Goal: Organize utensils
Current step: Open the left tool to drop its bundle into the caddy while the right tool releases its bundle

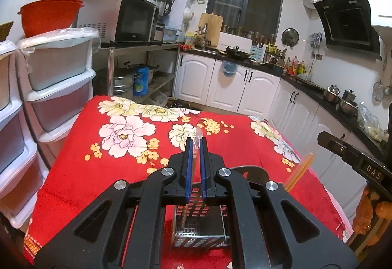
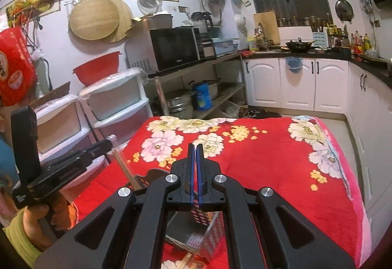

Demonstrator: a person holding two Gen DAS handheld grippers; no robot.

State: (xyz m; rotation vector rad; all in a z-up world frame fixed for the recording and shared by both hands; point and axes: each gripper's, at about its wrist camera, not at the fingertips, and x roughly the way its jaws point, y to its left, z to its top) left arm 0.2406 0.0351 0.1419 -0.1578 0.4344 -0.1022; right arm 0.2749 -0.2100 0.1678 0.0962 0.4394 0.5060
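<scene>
A perforated metal utensil holder point(image 1: 199, 227) point(image 2: 210, 232) stands on the red floral cloth point(image 1: 98, 166), just beneath both grippers. My left gripper point(image 1: 195, 140) point(image 2: 110, 144) is shut on a clear-wrapped pair of brown chopsticks point(image 1: 194, 161) point(image 2: 125, 166), which slant down towards the holder. My right gripper point(image 2: 195, 146) point(image 1: 321, 137) hangs over the holder, its blue pads point(image 2: 199, 171) almost together with nothing showing between them. A yellow wrapped pair of chopsticks point(image 1: 301, 171) leans just below its tip; whether they touch I cannot tell.
Stacked plastic drawers point(image 1: 56, 87) flank the table's left edge. Behind it is a metal shelf with a microwave point(image 1: 127, 19) and pots. White cabinets point(image 1: 230, 87) under a crowded black counter run along the back and right. A gloved hand point(image 2: 36, 217) holds the left gripper.
</scene>
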